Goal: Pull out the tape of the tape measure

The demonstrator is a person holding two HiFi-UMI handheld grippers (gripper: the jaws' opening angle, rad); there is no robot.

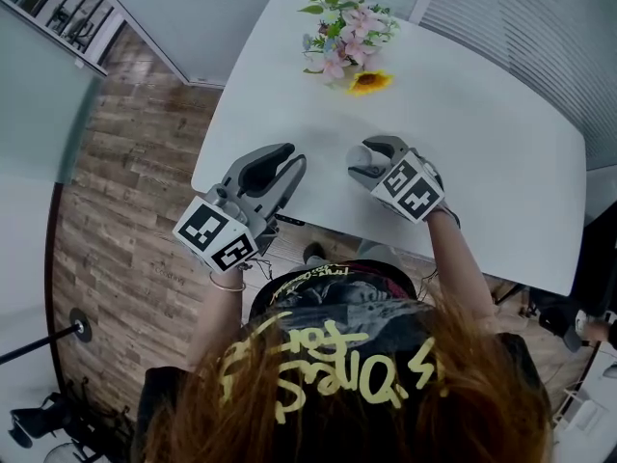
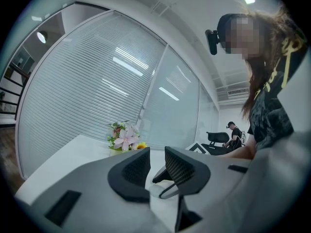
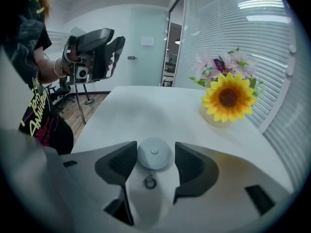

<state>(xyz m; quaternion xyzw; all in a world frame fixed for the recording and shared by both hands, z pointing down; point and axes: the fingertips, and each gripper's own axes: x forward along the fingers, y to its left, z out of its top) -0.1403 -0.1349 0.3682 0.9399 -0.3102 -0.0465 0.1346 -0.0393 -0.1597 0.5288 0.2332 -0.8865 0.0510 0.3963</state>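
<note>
The tape measure (image 3: 154, 155) is a small round white disc with a centre button, and a little metal ring (image 3: 149, 182) hangs from its near side. My right gripper (image 3: 155, 148) is shut on it, a dark pad on either side, just above the white table (image 3: 146, 110). In the head view the right gripper (image 1: 353, 165) hovers over the table's near middle, and the disc is hard to pick out there. My left gripper (image 1: 294, 155) is held to its left, jaws slightly apart with nothing between them (image 2: 156, 166). It points toward the right gripper (image 2: 163, 178).
A vase of pink flowers with a sunflower (image 1: 347, 37) stands at the table's far side (image 3: 227, 98). The table's near edge (image 1: 289, 222) runs right under both grippers. Wooden floor (image 1: 135, 210) lies to the left, and blinds cover the windows behind.
</note>
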